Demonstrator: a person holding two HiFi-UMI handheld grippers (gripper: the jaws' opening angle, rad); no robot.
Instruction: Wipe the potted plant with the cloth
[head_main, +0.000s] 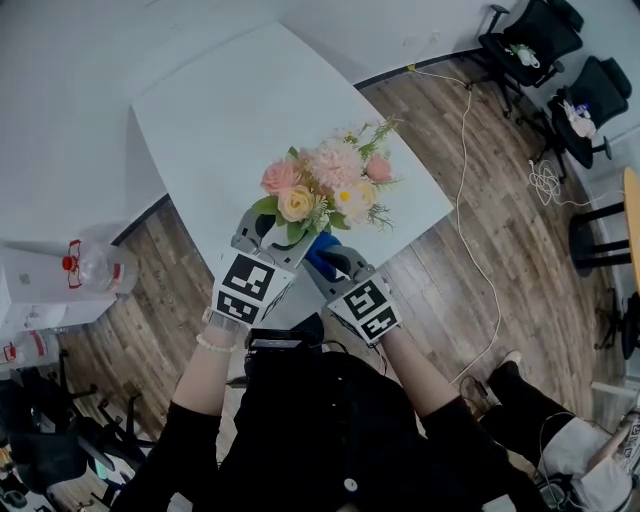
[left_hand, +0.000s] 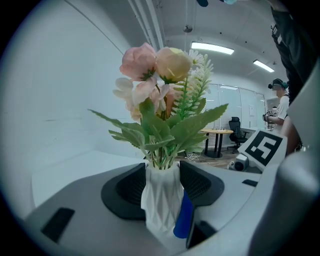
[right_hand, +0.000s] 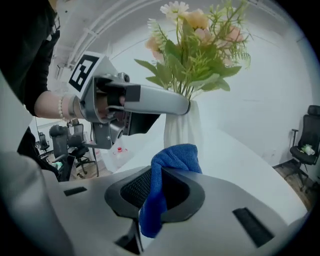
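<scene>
Both grippers are up close to the body, over the near edge of the white tabletop (head_main: 230, 110). The left gripper (head_main: 262, 232) has the potted plant (head_main: 325, 185). Its jaws are clamped on either side of the faceted white pot (left_hand: 161, 197), which stands upright between the pads. Pink and cream blooms (left_hand: 155, 62) and green fronds rise above it.

Now the right gripper (head_main: 325, 258), just beside the left. Its jaws are closed narrowly on the blue cloth (right_hand: 165, 170). A bunched fold sticks up past the tips and a tail hangs down between the pads.

In the left gripper view the cloth shows as a blue strip against the lower right side of the pot, touching it as far as one can judge. In the right gripper view the cloth sits directly in front of the pot's base. That hides the bottom, so it's hard to say whether the pot rests on the tabletop or hangs just above it.

Off the table's left edge a clear jug (head_main: 95, 268) with a red cap sits on a white stand. At the far right, black office chairs (head_main: 530, 40) stand on the wood floor (head_main: 480, 250), and a pale cable (head_main: 465, 150) trails across the boards.
</scene>
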